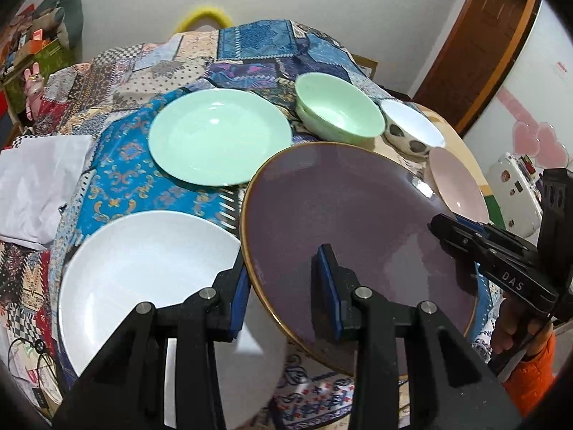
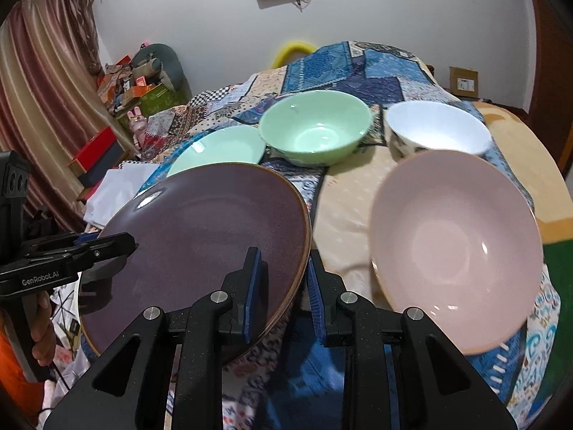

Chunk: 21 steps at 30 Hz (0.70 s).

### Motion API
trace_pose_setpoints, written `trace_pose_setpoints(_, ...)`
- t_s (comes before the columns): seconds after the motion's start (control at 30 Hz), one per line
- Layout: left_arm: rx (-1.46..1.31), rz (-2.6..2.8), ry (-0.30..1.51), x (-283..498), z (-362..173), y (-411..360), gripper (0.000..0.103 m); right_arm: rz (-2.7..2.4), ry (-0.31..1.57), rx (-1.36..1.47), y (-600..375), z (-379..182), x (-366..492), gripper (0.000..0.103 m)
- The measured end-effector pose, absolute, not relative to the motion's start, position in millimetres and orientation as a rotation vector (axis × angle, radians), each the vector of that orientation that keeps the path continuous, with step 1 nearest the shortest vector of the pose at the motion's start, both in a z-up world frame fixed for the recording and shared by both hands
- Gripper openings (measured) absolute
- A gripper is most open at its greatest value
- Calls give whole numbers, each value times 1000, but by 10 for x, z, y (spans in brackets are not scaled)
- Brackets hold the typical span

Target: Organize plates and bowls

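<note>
A large purple plate (image 1: 343, 225) with a gold rim is held off the table between both grippers. My left gripper (image 1: 286, 294) straddles its left rim, one finger over and one under. My right gripper (image 2: 283, 290) straddles its right rim (image 2: 301, 251) the same way; it shows in the left wrist view (image 1: 451, 229). A white plate (image 1: 150, 279) lies to the left, a mint plate (image 1: 218, 136) behind it. A mint bowl (image 2: 315, 129), a white patterned bowl (image 2: 437, 132) and a pink bowl (image 2: 458, 243) stand to the right.
The table is covered by a patchwork cloth (image 1: 250, 50). A folded white cloth (image 1: 39, 186) lies at the left edge. Boxes and toys (image 2: 139, 86) are piled by the curtain at the left wall.
</note>
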State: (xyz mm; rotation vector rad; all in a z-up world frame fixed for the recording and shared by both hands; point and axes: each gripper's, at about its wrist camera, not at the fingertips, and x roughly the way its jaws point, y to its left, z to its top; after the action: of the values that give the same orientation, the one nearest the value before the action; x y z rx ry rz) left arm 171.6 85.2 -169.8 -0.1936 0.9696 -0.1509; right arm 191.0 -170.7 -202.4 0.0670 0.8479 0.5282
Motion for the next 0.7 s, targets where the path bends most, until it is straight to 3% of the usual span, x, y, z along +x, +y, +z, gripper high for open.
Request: trace_pose_setpoints(0.7, -177, -206, 1054, 1714, -2007, 552, 36, 459, 916, 88, -2001, -2270, 1757, 23)
